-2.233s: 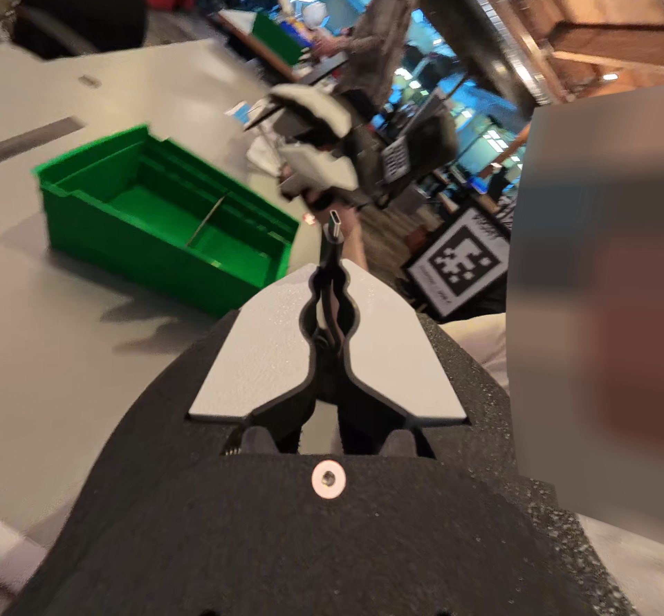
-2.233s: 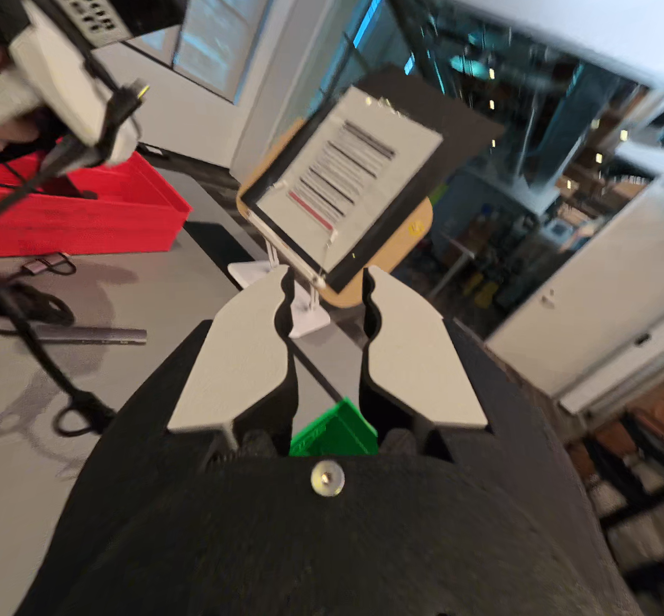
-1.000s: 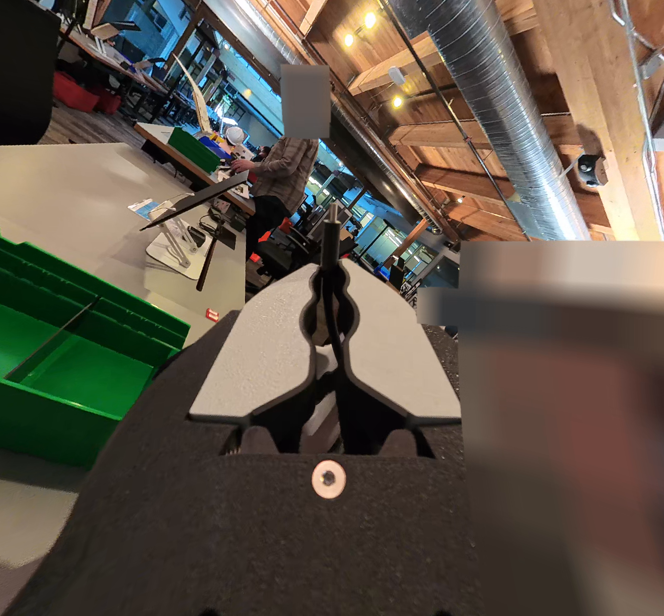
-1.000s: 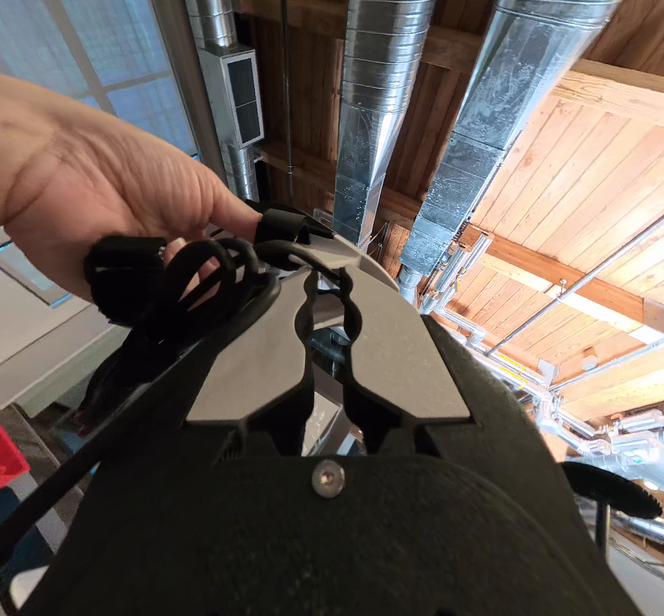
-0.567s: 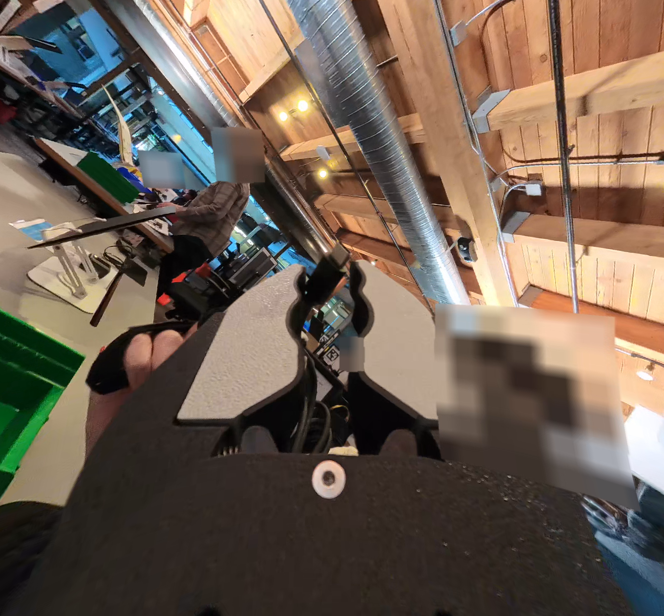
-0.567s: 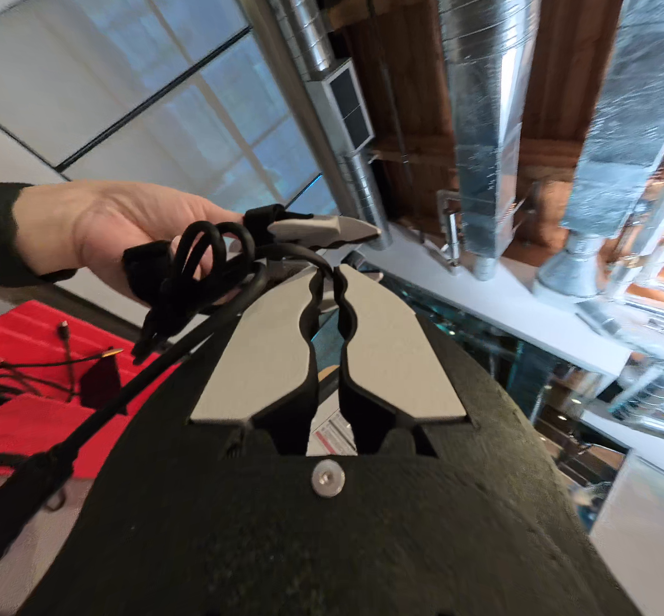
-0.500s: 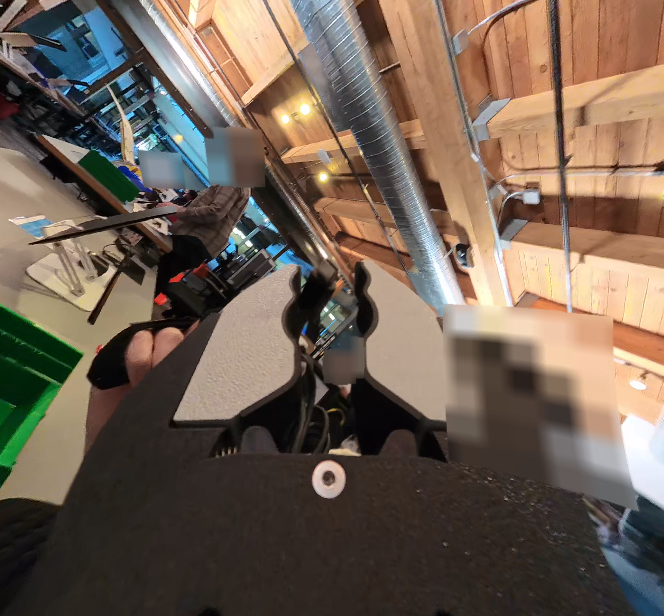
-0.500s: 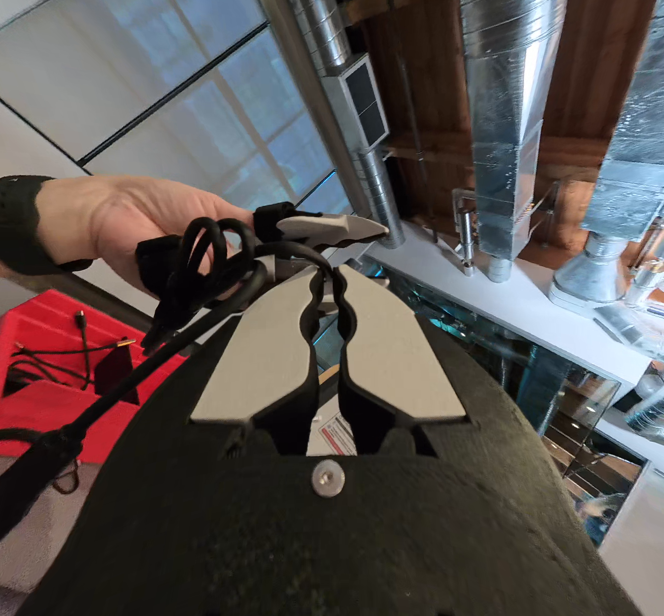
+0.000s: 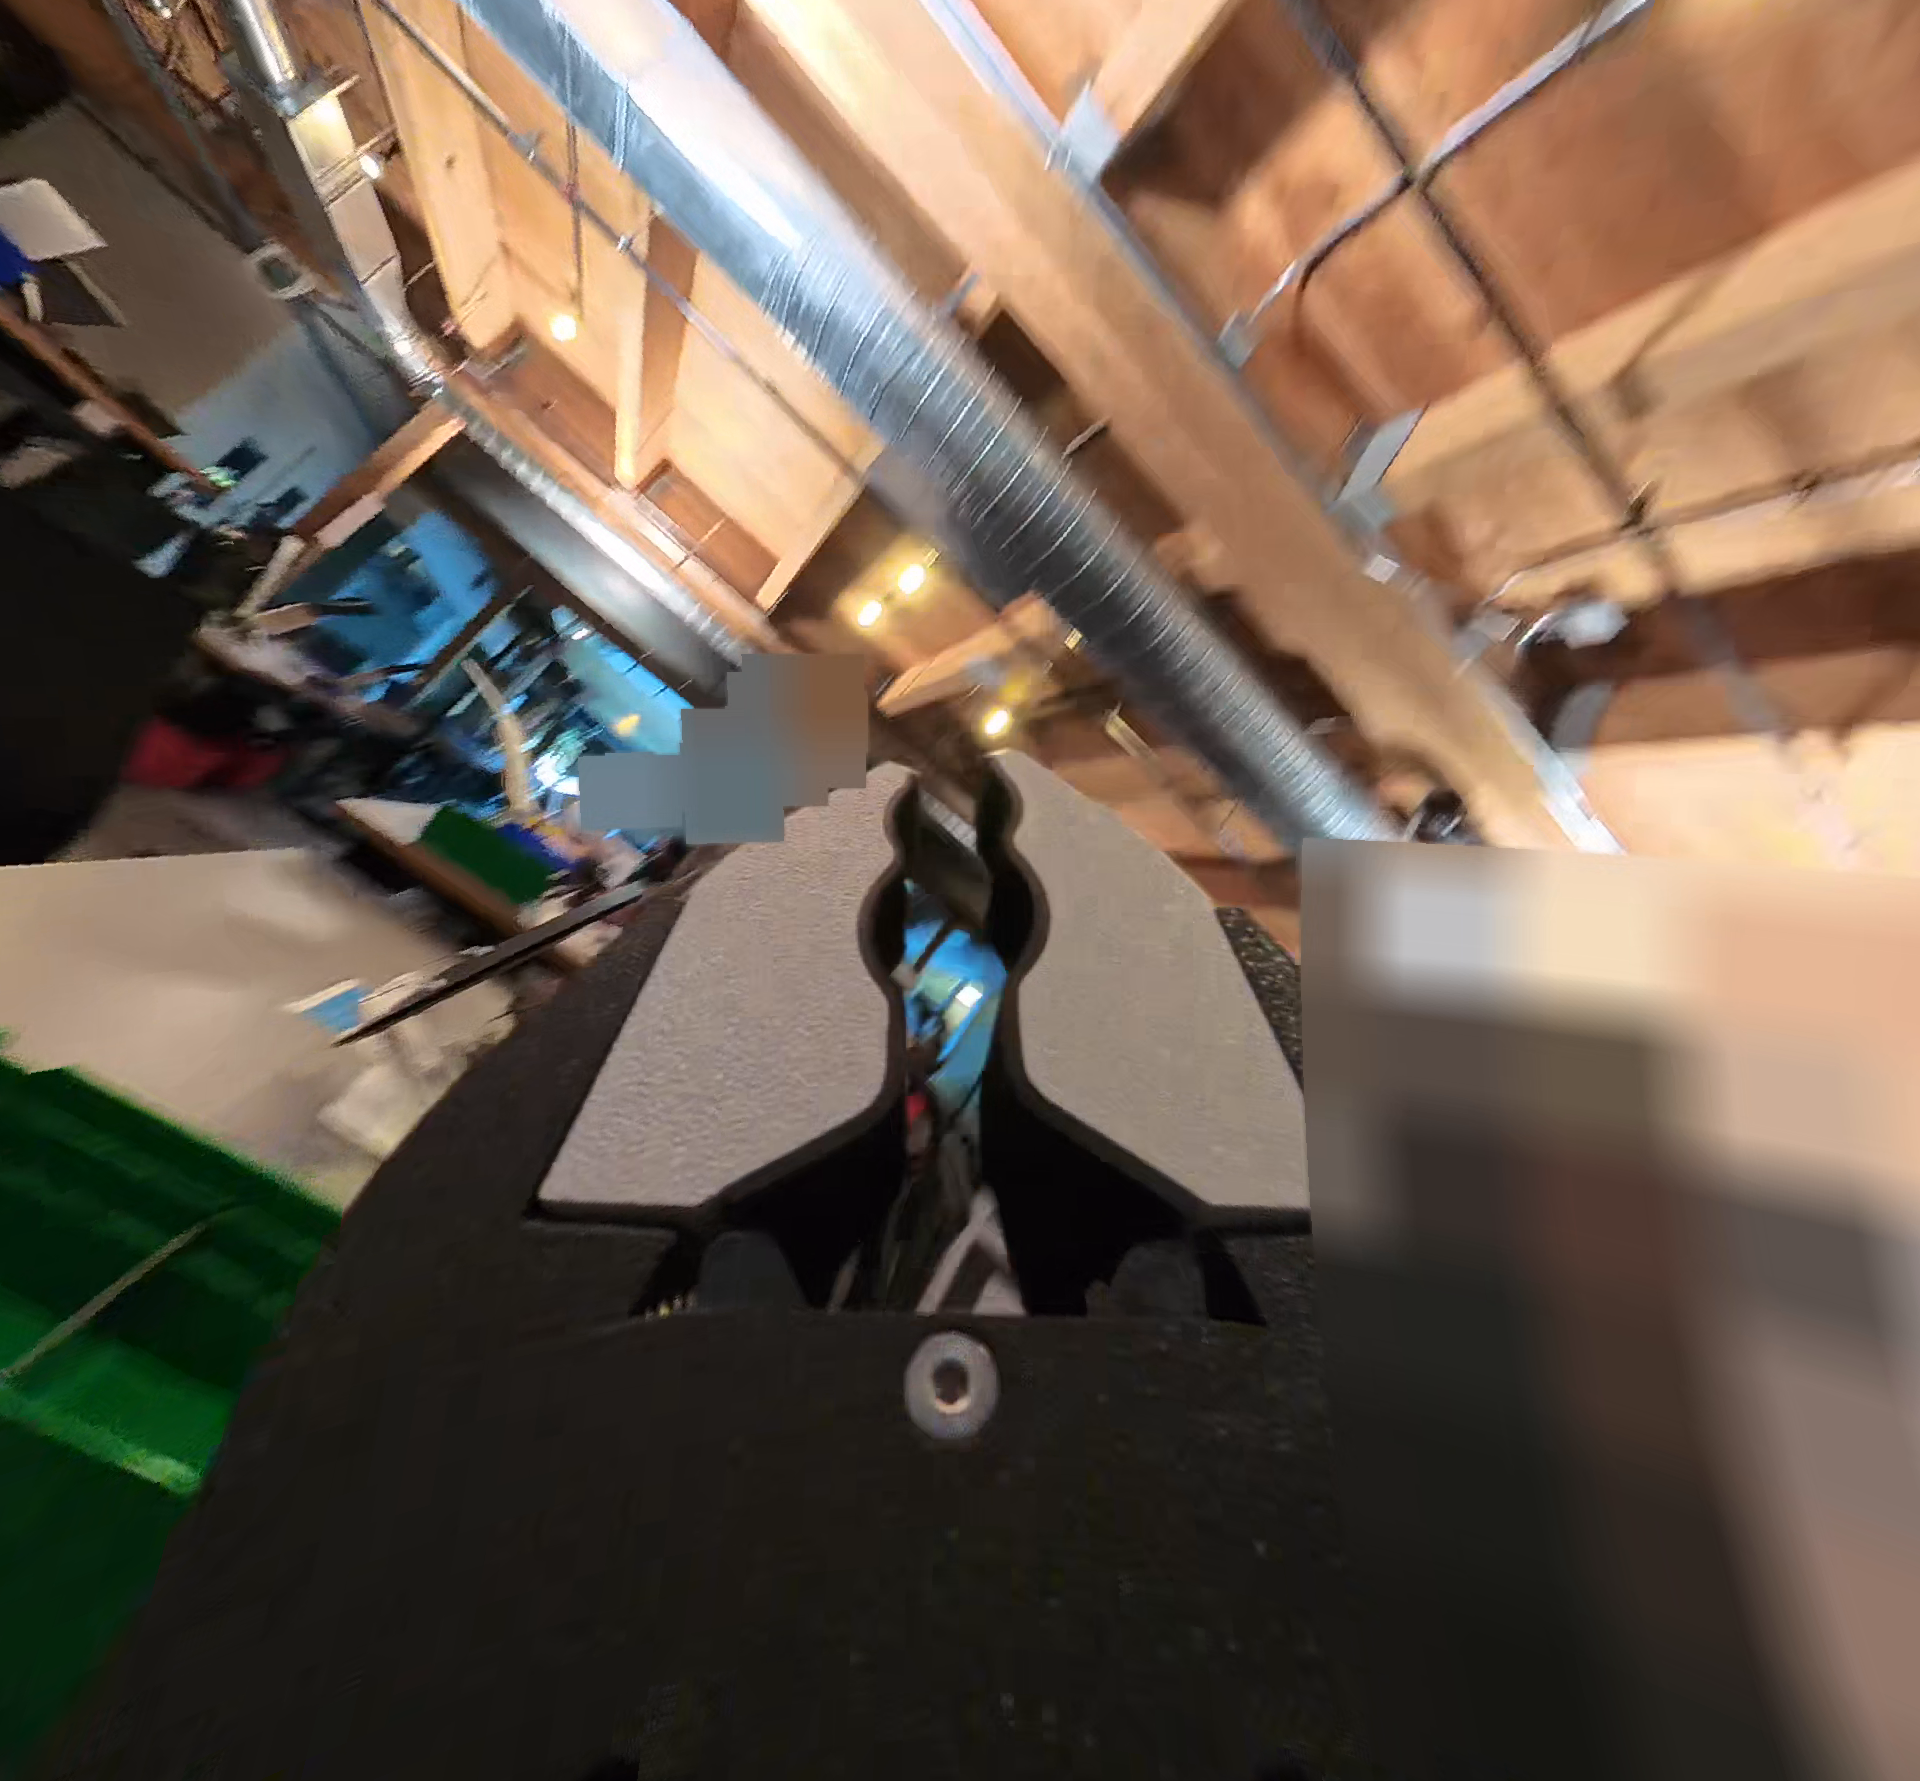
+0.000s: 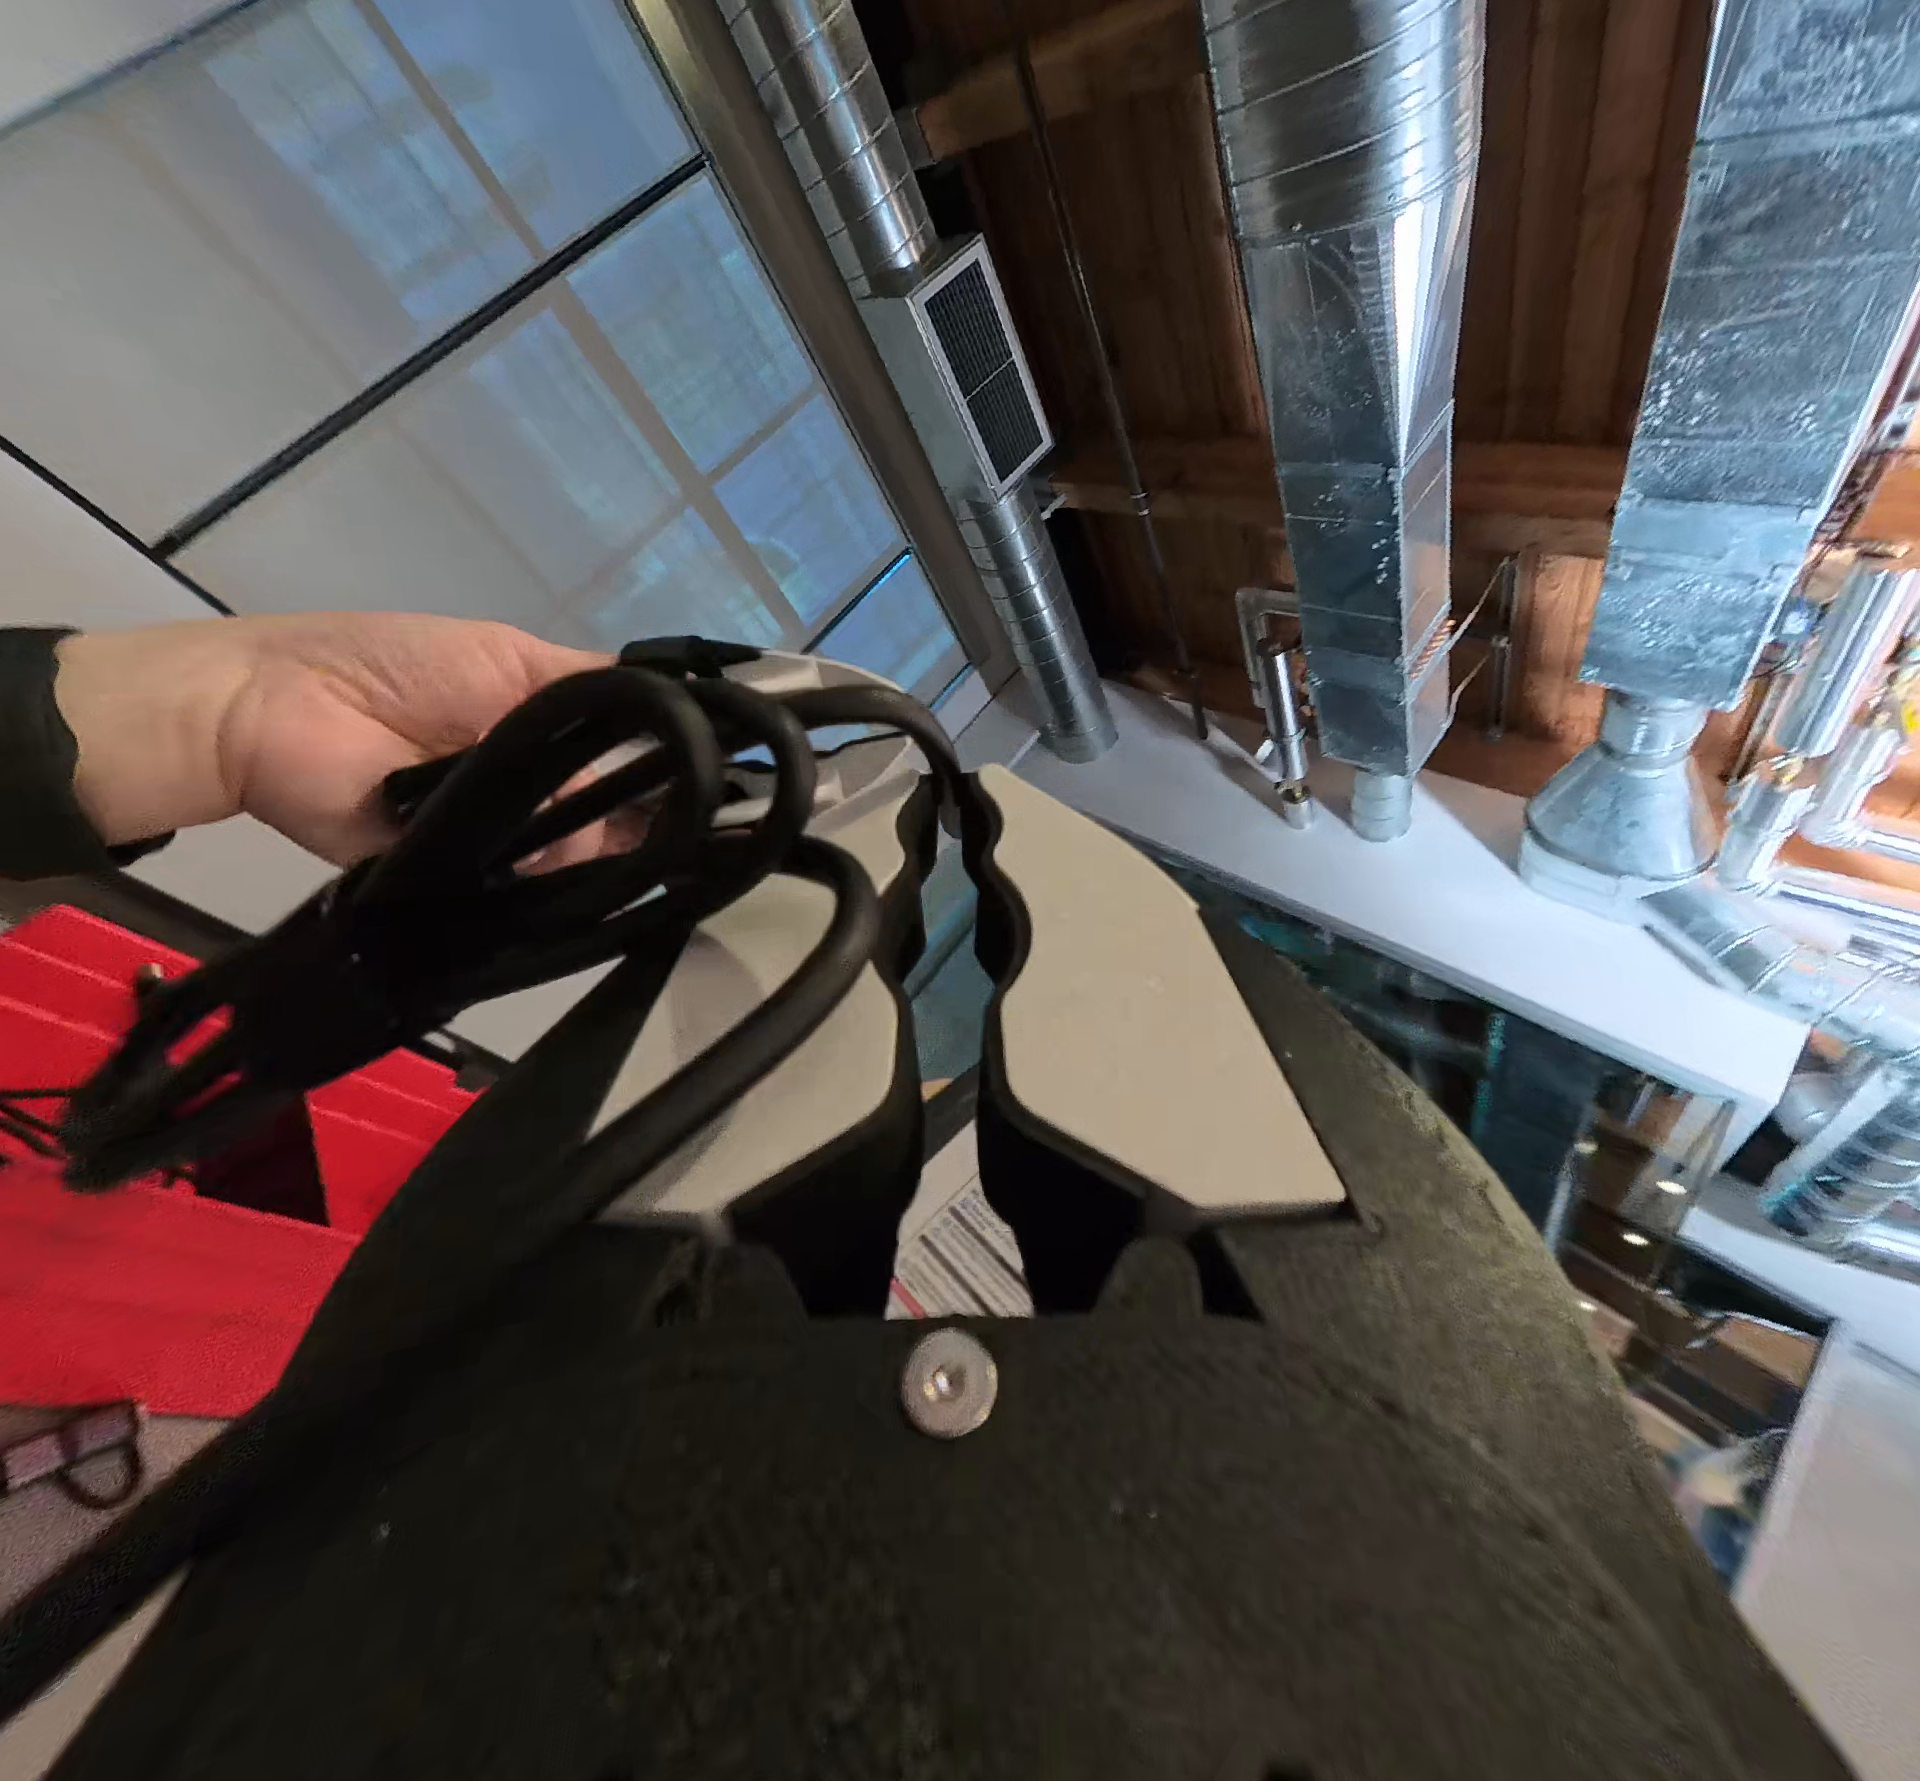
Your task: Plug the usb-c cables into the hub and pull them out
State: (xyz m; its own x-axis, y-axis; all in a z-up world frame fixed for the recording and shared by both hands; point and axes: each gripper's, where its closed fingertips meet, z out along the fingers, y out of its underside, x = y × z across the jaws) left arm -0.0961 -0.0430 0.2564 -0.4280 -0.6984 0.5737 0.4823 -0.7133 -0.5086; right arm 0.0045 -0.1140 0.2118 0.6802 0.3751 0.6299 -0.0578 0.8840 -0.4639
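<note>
Two grippers point up toward a timber ceiling (image 9: 1299, 204) crossed by silver ducts (image 9: 935, 401), so we see little of the work surface. In the left wrist view, which is smeared by motion, we find the left gripper (image 9: 948, 786) with its grey fingers (image 9: 748, 1004) standing a narrow gap apart and nothing between them; background colours show straight through the slot. Low on the left sits a green bin (image 9: 114, 1264) on a grey table (image 9: 156, 952).

In the right wrist view, the right gripper (image 10: 940, 801) has its fingertips pinched on a strand of the black usb-c cables (image 10: 644, 848). Further down, the notches between the fingers stay clear. From that pinch the strands loop leftward in a loose bundle, draped over the left grey finger (image 10: 769, 1056), and a bare hand (image 10: 312, 723) with a dark cuff holds the coils from behind. One thicker cable runs down along the gripper's black body toward the lower left. Below the hand lies a red bin (image 10: 156, 1264). Beyond, we see a large window (image 10: 468, 329) and sheet-metal ducting (image 10: 1351, 329). We cannot find the hub in either view.
</note>
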